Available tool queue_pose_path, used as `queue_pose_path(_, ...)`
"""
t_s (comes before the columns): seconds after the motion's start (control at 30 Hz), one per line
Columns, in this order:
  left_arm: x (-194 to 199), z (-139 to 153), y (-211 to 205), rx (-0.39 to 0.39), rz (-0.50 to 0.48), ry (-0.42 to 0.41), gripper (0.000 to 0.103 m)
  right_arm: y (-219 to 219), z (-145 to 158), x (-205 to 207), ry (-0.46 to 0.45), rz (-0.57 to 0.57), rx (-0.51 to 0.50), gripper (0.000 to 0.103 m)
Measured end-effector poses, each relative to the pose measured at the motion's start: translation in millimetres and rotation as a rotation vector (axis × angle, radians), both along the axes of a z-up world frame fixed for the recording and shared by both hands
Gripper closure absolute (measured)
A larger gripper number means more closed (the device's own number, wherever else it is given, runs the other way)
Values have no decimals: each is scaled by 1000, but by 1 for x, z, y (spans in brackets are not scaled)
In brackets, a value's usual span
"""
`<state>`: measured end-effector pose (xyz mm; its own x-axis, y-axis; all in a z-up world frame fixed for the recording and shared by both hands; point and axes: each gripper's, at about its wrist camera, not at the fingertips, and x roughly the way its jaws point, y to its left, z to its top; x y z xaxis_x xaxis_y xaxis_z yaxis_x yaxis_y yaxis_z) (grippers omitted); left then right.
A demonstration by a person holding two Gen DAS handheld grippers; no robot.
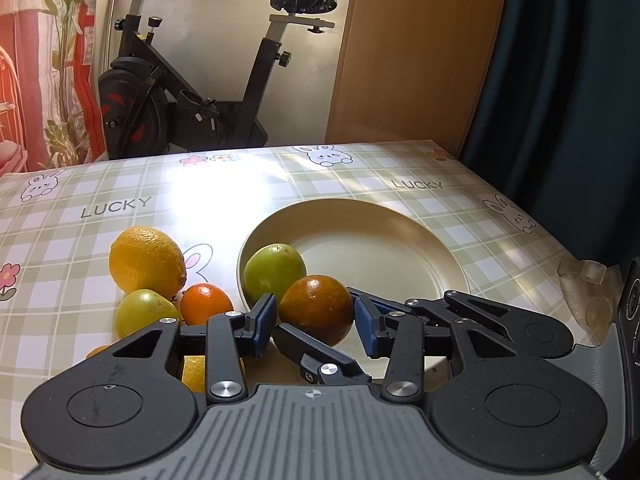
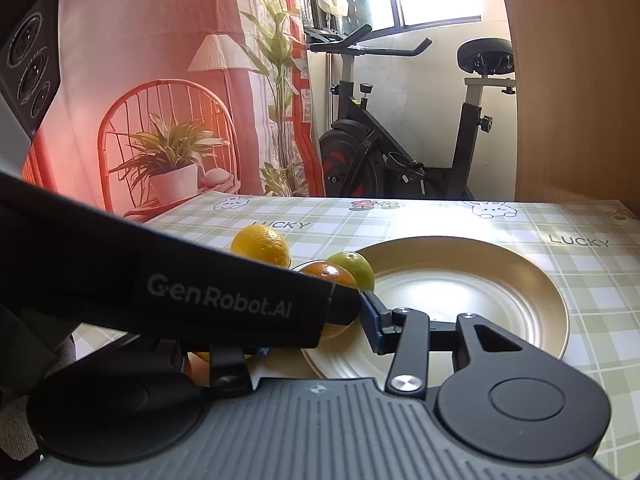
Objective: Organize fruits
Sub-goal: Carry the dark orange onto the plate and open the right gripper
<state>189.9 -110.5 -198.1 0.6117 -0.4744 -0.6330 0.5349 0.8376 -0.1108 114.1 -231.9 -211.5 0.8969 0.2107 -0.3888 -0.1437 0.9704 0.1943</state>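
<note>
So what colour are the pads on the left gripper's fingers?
Blue pads on black fingers, clearest in the left wrist view.

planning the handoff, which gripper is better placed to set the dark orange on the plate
Left: the left gripper already brackets the dark orange above the plate rim. The right gripper is partly blocked by the left one.

The checked tablecloth table [image 1: 360, 176] (rabbit print) carries a plate [image 1: 400, 216] and loose citrus [image 1: 146, 260].
</note>
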Motion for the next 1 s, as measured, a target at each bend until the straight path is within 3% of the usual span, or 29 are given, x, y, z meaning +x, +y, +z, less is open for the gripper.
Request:
queue_pose_path(0.43, 15, -12, -6, 28, 2, 46, 57, -10, -8, 20, 102, -15, 50, 57)
queue_pose_path(0.83, 16, -8, -1, 11, 26, 55, 55, -16, -10, 22, 118, 0, 97, 53)
queue_pose_path(1.0, 11, 4, 11, -35, 55, 32, 50, -15, -8, 19, 97, 5, 95, 46)
